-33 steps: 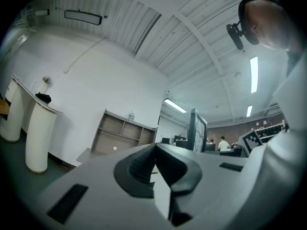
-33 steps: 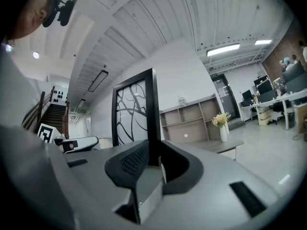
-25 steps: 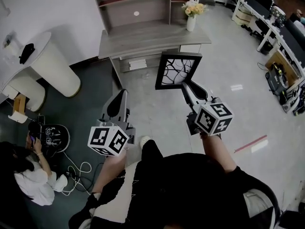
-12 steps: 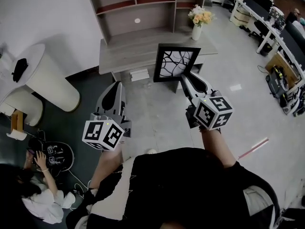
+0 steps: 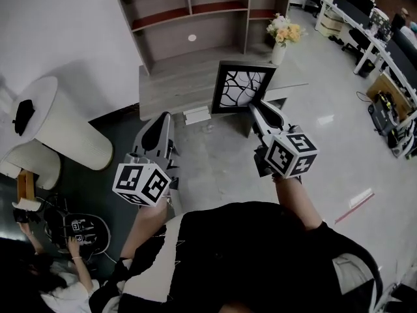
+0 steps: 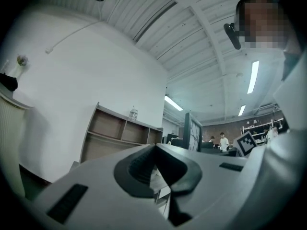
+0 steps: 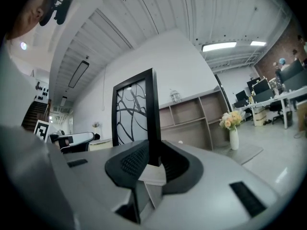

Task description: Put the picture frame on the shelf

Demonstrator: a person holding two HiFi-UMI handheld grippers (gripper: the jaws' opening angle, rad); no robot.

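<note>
A black picture frame (image 5: 242,87) with a branch pattern is held upright in the air in front of the shelf unit (image 5: 195,25). My right gripper (image 5: 255,107) is shut on the frame's lower right edge; the right gripper view shows the frame (image 7: 135,119) rising from between the jaws of that gripper (image 7: 152,163). My left gripper (image 5: 158,124) hangs lower left of the frame, apart from it, its jaws closed on nothing. In the left gripper view that gripper (image 6: 156,150) shows tips meeting, with the shelf unit (image 6: 120,134) beyond and the frame (image 6: 192,133) to the right.
A grey low cabinet top (image 5: 182,83) runs below the shelf, with a white vase of flowers (image 5: 280,47) at its right end. A white round table (image 5: 62,126) stands at left. A person (image 5: 39,285) sits on the floor at lower left. Desks (image 5: 384,51) line the right.
The frame and my right gripper have moved closer to the shelf unit, which now fills more of the head view. The left gripper kept its place beside them.
</note>
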